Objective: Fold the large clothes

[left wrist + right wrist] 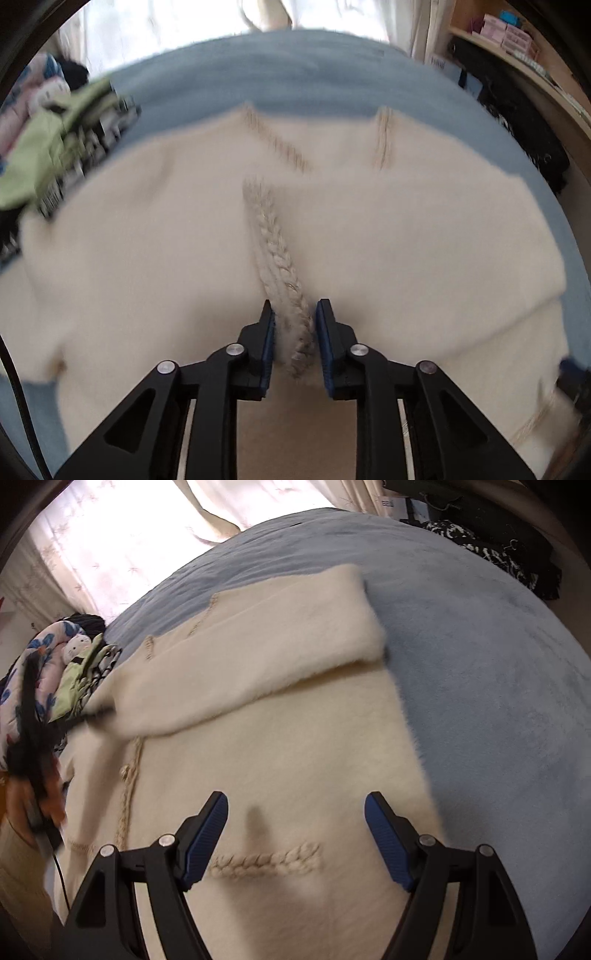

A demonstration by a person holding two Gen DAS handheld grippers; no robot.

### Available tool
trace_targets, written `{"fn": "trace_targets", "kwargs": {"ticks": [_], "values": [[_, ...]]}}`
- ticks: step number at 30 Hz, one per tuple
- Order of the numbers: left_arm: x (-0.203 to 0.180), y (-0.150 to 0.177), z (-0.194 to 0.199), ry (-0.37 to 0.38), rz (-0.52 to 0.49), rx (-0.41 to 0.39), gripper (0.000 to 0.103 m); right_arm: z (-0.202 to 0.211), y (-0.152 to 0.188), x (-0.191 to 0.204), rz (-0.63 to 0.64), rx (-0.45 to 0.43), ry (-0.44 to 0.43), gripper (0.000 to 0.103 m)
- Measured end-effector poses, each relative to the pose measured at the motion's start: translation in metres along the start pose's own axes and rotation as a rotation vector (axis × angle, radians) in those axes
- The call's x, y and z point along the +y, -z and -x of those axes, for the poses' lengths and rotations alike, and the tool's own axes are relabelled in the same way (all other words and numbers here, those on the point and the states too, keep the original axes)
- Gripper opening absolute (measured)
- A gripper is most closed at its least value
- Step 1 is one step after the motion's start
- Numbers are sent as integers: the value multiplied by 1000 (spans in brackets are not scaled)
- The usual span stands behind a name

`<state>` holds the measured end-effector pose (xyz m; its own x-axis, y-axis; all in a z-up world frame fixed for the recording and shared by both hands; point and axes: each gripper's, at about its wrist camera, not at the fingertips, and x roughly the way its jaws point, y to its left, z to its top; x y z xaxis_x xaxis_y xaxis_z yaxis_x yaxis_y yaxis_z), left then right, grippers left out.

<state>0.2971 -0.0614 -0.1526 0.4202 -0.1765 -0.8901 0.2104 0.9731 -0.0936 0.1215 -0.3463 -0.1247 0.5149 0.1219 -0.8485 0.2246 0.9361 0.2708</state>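
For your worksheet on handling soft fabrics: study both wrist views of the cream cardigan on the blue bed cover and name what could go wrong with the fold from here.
1. The left gripper straddles only the braided edge trim; pulling there could stretch the trim or let it slip out.
2. The sleeve lies loosely folded across the cream cardigan; dragging the front edge may undo it.
3. The right gripper hangs open over the braided pocket trim, holding nothing, so the cardigan may bunch.

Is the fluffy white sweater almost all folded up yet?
Not yet. One sleeve already lies folded across the cream sweater. The left tongs straddle its braided trim; whether they pinch it is unclear. The right tongs hang open above it. The body still lies spread on the blue bed.
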Motion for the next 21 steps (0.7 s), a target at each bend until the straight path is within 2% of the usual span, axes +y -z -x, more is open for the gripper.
{"fn": "trace_targets", "kwargs": {"ticks": [1,2,5,7,9,14,16,17,18,19,21], "values": [[6,2,2,19,7,-11,25,3,-4,-1,-3,-5,1,77],[9,1,7,46,14,-26,31,8,-14,-3,-8,-17,-3,77],[22,-8,16,129,52,-50,64,17,-40,-7,-16,-53,-9,77],[29,-18,18,146,72,-83,66,20,-62,-12,-23,-81,-8,77],[33,-32,13,159,86,-81,66,17,-83,-16,-24,-93,-8,77],[40,-52,-22,158,119,-1,65,-14,-130,-35,-61,-70,6,77],[40,-59,-35,170,137,20,45,-27,-144,-44,-79,-59,3,77],[39,-62,-38,170,140,22,23,-38,-153,-49,-94,-47,8,77],[39,-66,-41,174,148,24,13,-47,-161,-54,-108,-33,5,77],[39,-71,-41,184,164,14,12,-57,-167,-58,-122,-17,-5,77],[37,-77,-37,157,156,-20,12,-76,-176,-63,-148,15,-5,77]]}}
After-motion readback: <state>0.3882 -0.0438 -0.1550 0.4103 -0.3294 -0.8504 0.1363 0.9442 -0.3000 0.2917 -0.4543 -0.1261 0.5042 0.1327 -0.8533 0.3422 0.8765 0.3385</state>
